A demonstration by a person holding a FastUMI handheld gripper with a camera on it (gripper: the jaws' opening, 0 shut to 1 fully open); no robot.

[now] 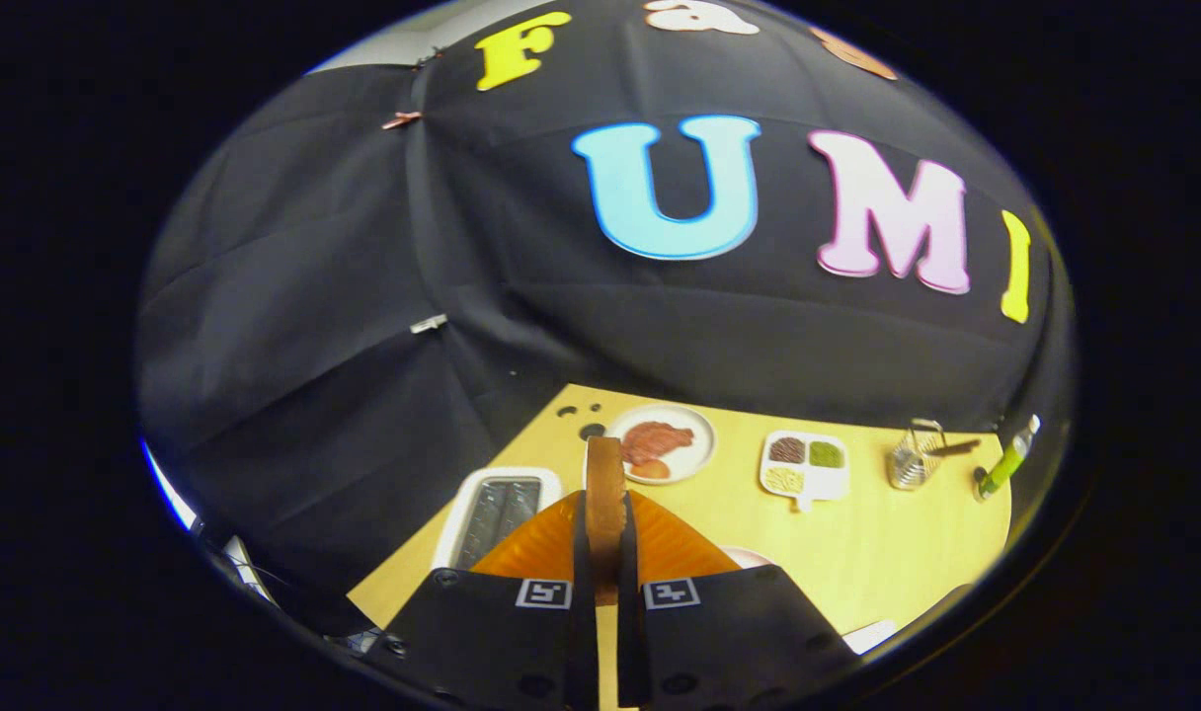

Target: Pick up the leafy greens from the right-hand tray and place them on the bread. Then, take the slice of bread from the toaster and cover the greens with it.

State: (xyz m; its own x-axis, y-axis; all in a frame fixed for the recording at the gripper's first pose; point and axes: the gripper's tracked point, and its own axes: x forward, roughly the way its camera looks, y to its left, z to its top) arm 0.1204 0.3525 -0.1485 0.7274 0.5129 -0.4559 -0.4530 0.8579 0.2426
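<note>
1. Gripping one brown-crusted slice of bread (605, 504) edge-on, the gripper (605, 583) has both fingers pressed against its flat faces; the jaws are clamped on it, and the slice stands upright between them, raised above the table.
2. One white toaster (497, 509) with dark slots sits on the light wooden table (887, 543), left of the fingers and just beyond them.
3. One round white plate (665, 444) lies far of the held slice, carrying reddish food; its left rim is hidden behind the slice.
4. One white tray with three compartments (806, 466) lies right of the plate, holding a brown portion, a green portion and a pale portion; the contents are too small to identify.
5. One wire basket (915, 456) stands further right, with a dark stick-like item across it.
6. One green-and-white bottle-like object (1005, 459) lies at the far right table edge; hard to make out.
7. Two pale items show near the right finger, both cut off and unidentifiable.
</note>
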